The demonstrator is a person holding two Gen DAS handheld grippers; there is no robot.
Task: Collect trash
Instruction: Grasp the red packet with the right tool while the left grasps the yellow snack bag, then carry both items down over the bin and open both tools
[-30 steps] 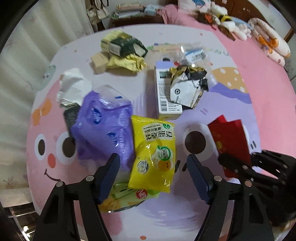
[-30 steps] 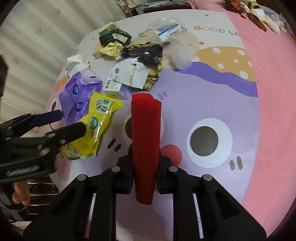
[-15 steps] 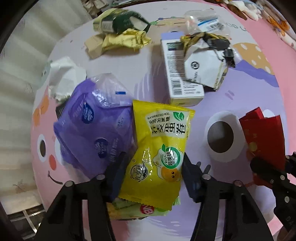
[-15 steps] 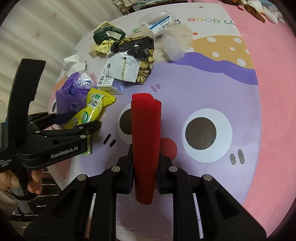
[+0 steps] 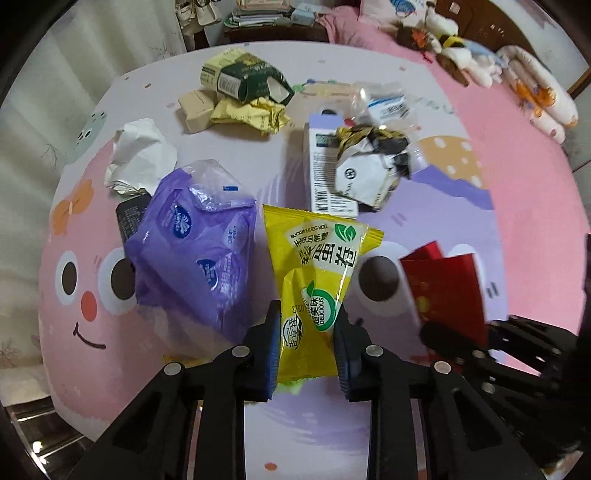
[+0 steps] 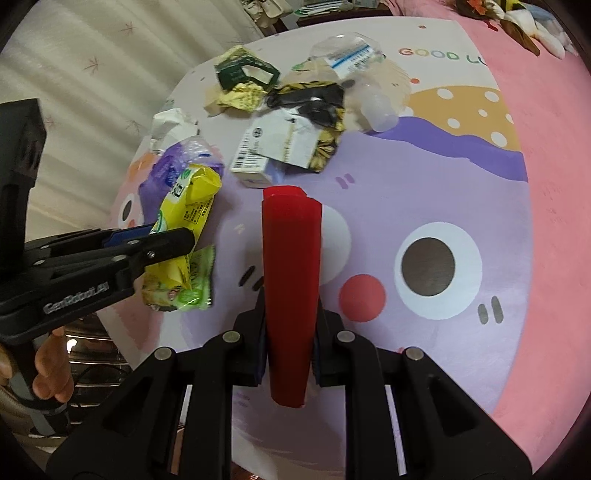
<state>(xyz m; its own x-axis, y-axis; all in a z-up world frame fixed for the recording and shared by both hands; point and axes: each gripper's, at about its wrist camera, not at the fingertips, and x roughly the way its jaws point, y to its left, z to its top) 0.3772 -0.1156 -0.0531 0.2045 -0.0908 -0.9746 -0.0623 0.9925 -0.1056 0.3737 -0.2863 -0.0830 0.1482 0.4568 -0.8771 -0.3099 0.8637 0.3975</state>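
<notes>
Left wrist view: left gripper point(image 5: 306, 343) is clamping the yellow snack packet point(image 5: 321, 273), near centre; right gripper point(image 6: 290, 349) is gripping red envelopes point(image 6: 290, 266). Purple bag point(image 5: 192, 258), white box point(image 5: 325, 173) and crumpled wrappers point(image 5: 251, 110) are lying uncollected on the far mat point(image 5: 517, 192).

Round bench point(image 5: 524, 192) under a cartoon-print cloth: pink and purple faces with big eyes, and "GOOD LU" lettering point(image 6: 439, 55) near the far rim. Pale curtain point(image 6: 74, 59) with a sparse leaf print hangs along the left. Behind the bench, a pink bed point(image 5: 376, 40) with stuffed toys point(image 5: 476, 55) heaped on it. Folded stacks point(image 5: 266, 11) sit on a dark shelf at the back.
</notes>
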